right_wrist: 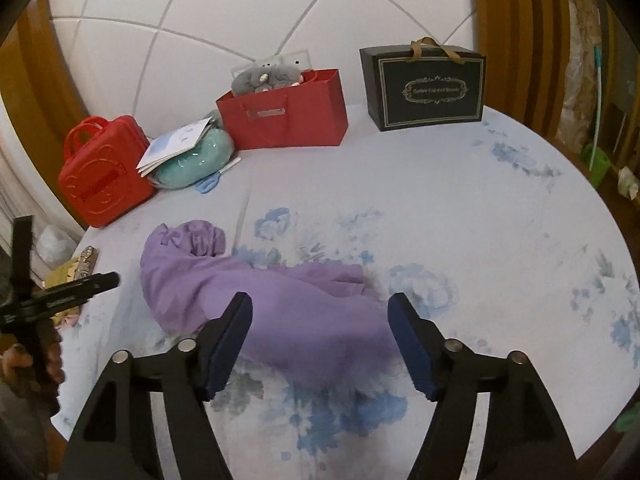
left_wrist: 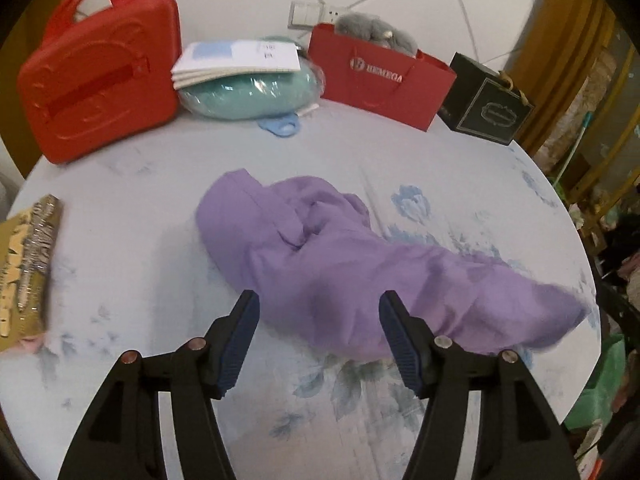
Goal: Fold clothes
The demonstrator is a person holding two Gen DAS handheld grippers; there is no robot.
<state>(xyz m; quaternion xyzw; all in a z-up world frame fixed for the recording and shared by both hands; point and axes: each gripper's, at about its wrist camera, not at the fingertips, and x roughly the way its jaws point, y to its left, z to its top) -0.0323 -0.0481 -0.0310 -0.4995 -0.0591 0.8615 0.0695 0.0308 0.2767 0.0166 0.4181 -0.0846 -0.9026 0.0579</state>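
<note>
Floral bedsheet (right_wrist: 440,200) underneath, tiled wall behind. My left gripper (left_wrist: 318,312) and right gripper (right_wrist: 320,312) both hang with jaws apart, nothing between them. Crumpled purple garment (left_wrist: 340,264) lies on the sheet just beyond. Farther back: red case (left_wrist: 96,76), red bag (right_wrist: 288,120), black box (right_wrist: 424,88).

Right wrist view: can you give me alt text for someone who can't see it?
A crumpled purple garment lies loose on a round table covered in a pale floral cloth, just beyond the open right gripper, whose fingers hold nothing. Along the far edge stand a red case, a red bag and a black box.
</note>
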